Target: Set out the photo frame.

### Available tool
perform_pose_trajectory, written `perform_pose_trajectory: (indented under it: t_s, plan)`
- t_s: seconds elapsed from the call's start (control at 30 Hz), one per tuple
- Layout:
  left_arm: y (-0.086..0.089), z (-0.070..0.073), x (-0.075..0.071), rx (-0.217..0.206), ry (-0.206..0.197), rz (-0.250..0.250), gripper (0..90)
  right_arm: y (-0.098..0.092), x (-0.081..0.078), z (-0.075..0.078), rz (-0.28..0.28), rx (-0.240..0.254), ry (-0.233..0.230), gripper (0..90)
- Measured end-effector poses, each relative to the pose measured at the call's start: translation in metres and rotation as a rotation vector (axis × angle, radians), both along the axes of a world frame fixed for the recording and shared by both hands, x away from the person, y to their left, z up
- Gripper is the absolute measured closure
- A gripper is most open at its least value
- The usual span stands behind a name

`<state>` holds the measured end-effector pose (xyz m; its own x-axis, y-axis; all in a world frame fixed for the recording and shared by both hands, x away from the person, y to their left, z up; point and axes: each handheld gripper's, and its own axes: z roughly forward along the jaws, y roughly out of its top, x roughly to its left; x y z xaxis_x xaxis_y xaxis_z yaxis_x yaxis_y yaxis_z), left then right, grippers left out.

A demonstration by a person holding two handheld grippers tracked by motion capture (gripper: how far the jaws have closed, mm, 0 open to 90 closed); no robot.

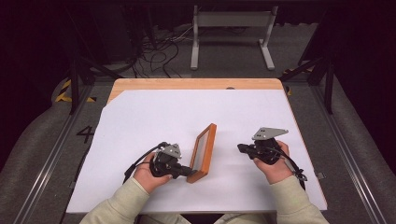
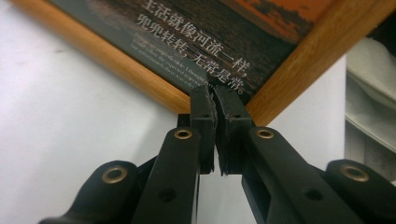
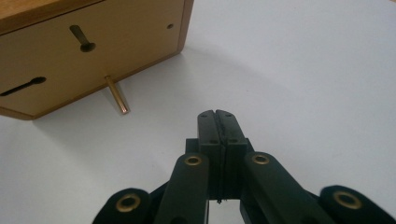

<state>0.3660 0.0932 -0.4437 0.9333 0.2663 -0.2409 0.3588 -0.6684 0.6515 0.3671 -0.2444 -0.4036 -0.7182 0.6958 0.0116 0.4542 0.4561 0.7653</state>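
Tabletop (image 1: 140, 121), covered by a white sheet with a strip of bare wood showing along the far edge, is spread beneath both tongs. A wooden picture frame (image 1: 204, 151) is stood on edge on the sheet between the two tongs, just beside the left gripper (image 1: 190, 171) and well apart from the right gripper (image 1: 240, 148). The frame's near lower corner is met by the left gripper's tips in the high view; in the left gripper view the jaws are seen pressed nearly together, with only a thin slit between the pads, right at that corner (image 2: 219, 105), below a dark print with lines of white Chinese text. Whether the frame's edge is actually pinched there cannot be told. The right gripper (image 3: 218, 116) is held over bare sheet with its jaws brought fully together and nothing between them, pointed toward the frame. In the right gripper view the frame's plain wooden back (image 3: 93, 51) is seen up and to the left of the jaws, with keyhole hanging slots cut into it and a small brass prop peg (image 3: 116, 95) slanted from the back down to the sheet.
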Motion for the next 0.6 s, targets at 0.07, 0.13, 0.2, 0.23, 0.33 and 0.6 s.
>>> perform_pose_trajectory:
  t_s: [0.07, 0.13, 0.2, 0.23, 0.33, 0.6]
  plan:
    - [-0.003, -0.001, -0.003, 0.003, 0.010, -0.016, 86.0, 0.000, 0.000, 0.000, 0.002, 0.000, 0.001, 90.0]
    - [-0.007, -0.002, -0.005, 0.009, 0.015, -0.041, 85.5, 0.001, 0.000, 0.000, 0.001, -0.001, 0.001, 90.0]
    - [-0.009, -0.002, -0.007, 0.010, 0.017, -0.053, 84.9, 0.001, 0.000, 0.000, 0.003, 0.000, 0.001, 90.0]
    - [-0.011, -0.002, -0.008, 0.014, 0.015, -0.060, 84.9, 0.001, 0.000, 0.000, 0.004, 0.000, 0.000, 90.0]
    - [-0.012, -0.002, -0.009, 0.012, 0.016, -0.065, 84.8, 0.001, -0.001, 0.001, 0.006, 0.000, 0.000, 90.0]
    - [-0.021, -0.005, -0.013, -0.005, 0.041, -0.112, 85.6, 0.003, -0.006, 0.002, 0.019, -0.003, 0.001, 90.0]
